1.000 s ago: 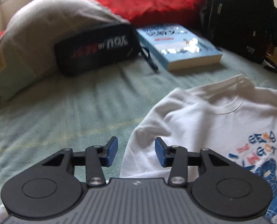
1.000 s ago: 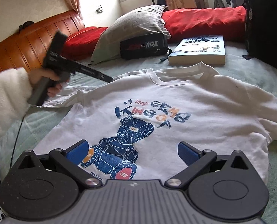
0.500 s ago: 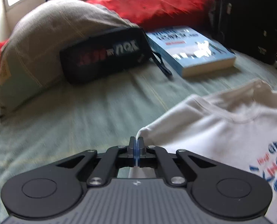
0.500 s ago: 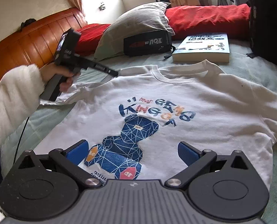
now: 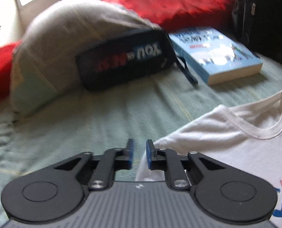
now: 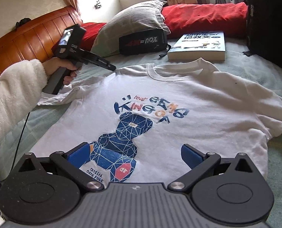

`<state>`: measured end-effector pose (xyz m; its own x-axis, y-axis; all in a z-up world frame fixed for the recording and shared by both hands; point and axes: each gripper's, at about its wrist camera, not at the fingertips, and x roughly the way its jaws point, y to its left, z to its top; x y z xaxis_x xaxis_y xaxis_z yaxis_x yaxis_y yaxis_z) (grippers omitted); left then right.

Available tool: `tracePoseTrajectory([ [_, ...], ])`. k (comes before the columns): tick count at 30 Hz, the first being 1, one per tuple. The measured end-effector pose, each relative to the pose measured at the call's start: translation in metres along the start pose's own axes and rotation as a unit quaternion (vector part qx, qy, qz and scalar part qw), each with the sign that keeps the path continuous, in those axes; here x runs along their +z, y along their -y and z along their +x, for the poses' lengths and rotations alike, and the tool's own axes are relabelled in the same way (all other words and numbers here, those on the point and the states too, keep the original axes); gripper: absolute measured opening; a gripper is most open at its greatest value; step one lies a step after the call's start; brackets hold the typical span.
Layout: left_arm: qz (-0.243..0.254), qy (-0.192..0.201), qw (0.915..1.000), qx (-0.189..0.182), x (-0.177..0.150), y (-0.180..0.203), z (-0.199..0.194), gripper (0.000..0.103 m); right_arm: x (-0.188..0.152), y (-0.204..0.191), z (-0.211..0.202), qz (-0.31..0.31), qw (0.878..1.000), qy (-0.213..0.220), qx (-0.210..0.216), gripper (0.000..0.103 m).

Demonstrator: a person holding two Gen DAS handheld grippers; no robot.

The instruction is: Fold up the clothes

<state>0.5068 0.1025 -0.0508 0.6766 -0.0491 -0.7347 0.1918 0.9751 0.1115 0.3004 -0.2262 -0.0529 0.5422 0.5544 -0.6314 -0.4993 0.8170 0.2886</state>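
Observation:
A white T-shirt [image 6: 178, 98] with a blue bear print lies face up and spread out on the green bed sheet [image 6: 254, 70], its collar pointing away. My left gripper [image 5: 140, 154] is at the shirt's left shoulder edge [image 5: 188, 136]. Its jaws are opening, a narrow gap apart, and the pads press on nothing. In the right wrist view a hand in a fluffy white sleeve [image 6: 13, 91] holds the left gripper [image 6: 113, 68] at that shoulder. My right gripper [image 6: 135, 153] is open wide above the shirt's lower print, with nothing between its fingers.
At the head of the bed lie a grey pillow [image 6: 131, 22], a black pouch [image 6: 142, 41] and a light blue book [image 6: 199, 45]. A red blanket [image 6: 203, 17] runs behind them. A black backpack [image 6: 270, 22] stands at the right, a wooden headboard [image 6: 27, 38] at the left.
The left gripper went from open to shut on the shirt's shoulder edge, then parted again and let it go. The right gripper has not moved.

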Motion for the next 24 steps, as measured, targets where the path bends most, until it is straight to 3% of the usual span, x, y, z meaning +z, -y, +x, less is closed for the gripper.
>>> tracePoseTrajectory([
  [3, 0.007, 0.009, 0.9965, -0.083, 0.000, 0.021, -0.015, 0.031, 0.000, 0.001, 0.000, 0.004, 1.000, 0.003, 0.005, 0.103],
  [5, 0.010, -0.003, 0.9891, -0.147, -0.001, 0.038, -0.013, 0.035, -0.001, 0.001, 0.001, 0.005, 1.000, 0.002, 0.006, 0.103],
  [7, 0.015, -0.032, 0.9848, -0.170, -0.002, 0.054, 0.003, 0.038, -0.001, 0.001, 0.001, 0.005, 1.000, 0.000, 0.004, 0.103],
  [8, 0.018, -0.041, 0.9866, -0.157, -0.003, 0.059, 0.013, 0.038, -0.002, 0.002, 0.001, 0.005, 1.000, 0.000, 0.002, 0.103],
  [14, -0.049, -0.007, 0.9937, -0.101, 0.016, 0.054, 0.057, 0.038, -0.006, 0.009, -0.002, 0.012, 1.000, -0.004, -0.009, 0.103],
  [16, -0.038, 0.003, 0.9962, -0.079, 0.023, 0.062, 0.055, 0.043, -0.008, 0.012, -0.003, 0.018, 1.000, -0.006, -0.011, 0.103],
  [18, -0.027, 0.003, 0.9980, -0.057, 0.026, 0.069, 0.051, 0.041, -0.010, 0.014, -0.004, 0.024, 1.000, -0.007, -0.013, 0.103],
  [21, -0.015, 0.028, 0.9975, -0.063, 0.025, 0.079, 0.029, 0.040, -0.011, 0.014, -0.010, 0.022, 1.000, -0.002, -0.009, 0.103],
  [24, 0.024, 0.021, 0.9921, -0.121, 0.017, 0.098, 0.006, 0.048, -0.011, 0.011, -0.013, 0.016, 1.000, 0.002, -0.004, 0.103],
])
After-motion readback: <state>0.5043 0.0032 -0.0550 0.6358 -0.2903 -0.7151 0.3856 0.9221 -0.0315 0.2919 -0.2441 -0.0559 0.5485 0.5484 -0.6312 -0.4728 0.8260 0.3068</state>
